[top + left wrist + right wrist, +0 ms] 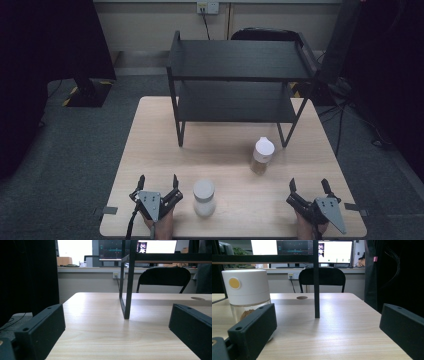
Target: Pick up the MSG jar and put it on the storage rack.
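In the high view, a light wooden table (pixel 235 165) carries a black two-tier shelf rack (pixel 237 82) at its far side. The left gripper (pixel 158 186) rests at the near left edge of the table with its jaws spread wide and nothing between them. Just to its right stands a jar with a white lid (pixel 204 198), upright and apart from the jaws. The right gripper (pixel 310 187) sits at the near right edge, its jaws likewise spread and empty. Farther in and to the left of it stands a second jar (pixel 261 156), white-capped with brownish contents, near the rack's right front leg.

In the left gripper view, the two black jaws stand far apart with bare tabletop (pixel 105 335) between them. A leg of the rack (pixel 128 290) rises ahead, and a black chair (pixel 163 276) stands beyond the table's far edge.

In the right gripper view, the jaws are again wide apart over bare wood. The jar with brownish contents (pixel 247 293) stands just behind the left-hand jaw, outside the gap; whether it touches the jaw cannot be told. A rack leg (pixel 316 280) stands ahead, with a chair (pixel 322 277) behind it.
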{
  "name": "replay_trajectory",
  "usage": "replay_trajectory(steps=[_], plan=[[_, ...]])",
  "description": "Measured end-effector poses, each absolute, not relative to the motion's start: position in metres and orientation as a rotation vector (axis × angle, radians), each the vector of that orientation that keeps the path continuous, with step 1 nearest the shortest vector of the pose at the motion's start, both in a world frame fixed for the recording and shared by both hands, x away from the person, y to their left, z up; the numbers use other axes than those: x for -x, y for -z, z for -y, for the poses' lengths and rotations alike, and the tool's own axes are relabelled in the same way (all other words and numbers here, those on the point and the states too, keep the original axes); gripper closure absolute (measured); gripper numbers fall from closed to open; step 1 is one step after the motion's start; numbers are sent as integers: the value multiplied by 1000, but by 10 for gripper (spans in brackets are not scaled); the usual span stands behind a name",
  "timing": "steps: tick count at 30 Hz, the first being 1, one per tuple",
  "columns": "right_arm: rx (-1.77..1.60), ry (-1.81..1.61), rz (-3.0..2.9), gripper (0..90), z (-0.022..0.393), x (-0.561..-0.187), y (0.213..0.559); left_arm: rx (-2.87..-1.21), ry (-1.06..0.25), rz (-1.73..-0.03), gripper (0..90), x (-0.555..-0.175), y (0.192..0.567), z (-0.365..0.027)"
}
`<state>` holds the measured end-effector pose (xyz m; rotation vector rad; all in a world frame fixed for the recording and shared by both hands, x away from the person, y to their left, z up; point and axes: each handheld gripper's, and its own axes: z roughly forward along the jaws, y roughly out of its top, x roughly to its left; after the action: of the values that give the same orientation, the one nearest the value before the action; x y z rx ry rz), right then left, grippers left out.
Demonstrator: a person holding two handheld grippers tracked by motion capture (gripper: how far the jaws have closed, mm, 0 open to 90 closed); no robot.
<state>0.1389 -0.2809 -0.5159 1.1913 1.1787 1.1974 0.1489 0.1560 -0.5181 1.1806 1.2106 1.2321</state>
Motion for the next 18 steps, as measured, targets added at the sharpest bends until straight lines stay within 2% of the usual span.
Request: replay_trajectory(steps=[12,18], plan=[[-1197,-1189,-1171,0,279,-139,516,-1201,-1207,-1204,1,-151,516,-160],[-1199,-1184,-1167,0,278,-139,516,-1206,-1123,-1217,1,-153,508,-171]])
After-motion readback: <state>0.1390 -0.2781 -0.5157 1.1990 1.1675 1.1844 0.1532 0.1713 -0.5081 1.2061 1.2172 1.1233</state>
